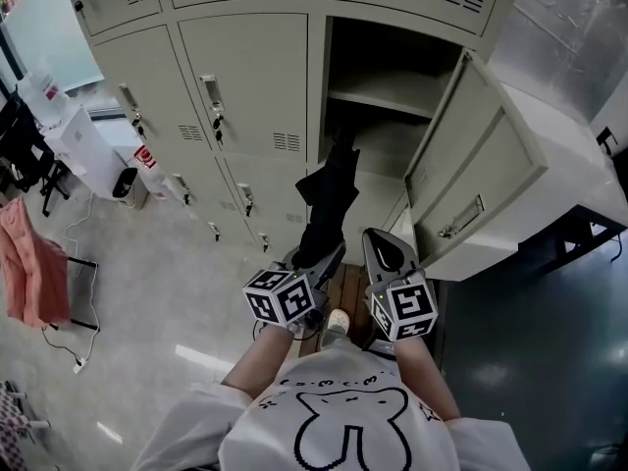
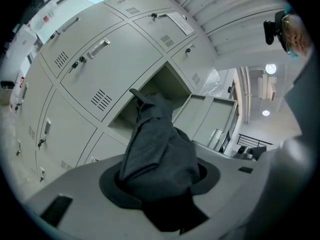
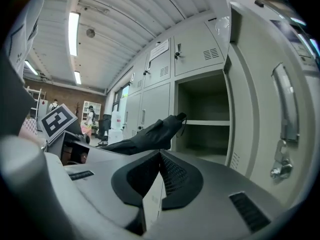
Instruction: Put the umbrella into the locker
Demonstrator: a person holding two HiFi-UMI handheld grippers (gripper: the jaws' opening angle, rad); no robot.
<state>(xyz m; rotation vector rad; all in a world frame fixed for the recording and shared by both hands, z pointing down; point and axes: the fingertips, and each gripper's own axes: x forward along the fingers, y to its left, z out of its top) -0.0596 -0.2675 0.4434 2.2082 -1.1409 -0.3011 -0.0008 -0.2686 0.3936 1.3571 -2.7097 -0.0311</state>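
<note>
A folded black umbrella (image 1: 329, 199) sticks out level from my left gripper (image 1: 316, 258), whose jaws are shut on its lower end. Its tip points at the open locker compartment (image 1: 392, 126), which has a shelf (image 1: 378, 99) across it. The locker door (image 1: 481, 180) stands swung out to the right. In the left gripper view the umbrella (image 2: 157, 144) fills the space between the jaws of my left gripper (image 2: 160, 184). My right gripper (image 1: 381, 248) is just right of the umbrella, shut and empty. The right gripper view shows its pads (image 3: 172, 176) meeting, with the umbrella (image 3: 150, 134) to the left.
Shut lockers (image 1: 245, 86) with handles fill the wall left of the open one. A white box (image 1: 88, 150) and a pink cloth (image 1: 29, 263) on a chair stand at the far left, with cables (image 1: 83, 292) on the floor. A dark surface (image 1: 530, 332) lies on the right.
</note>
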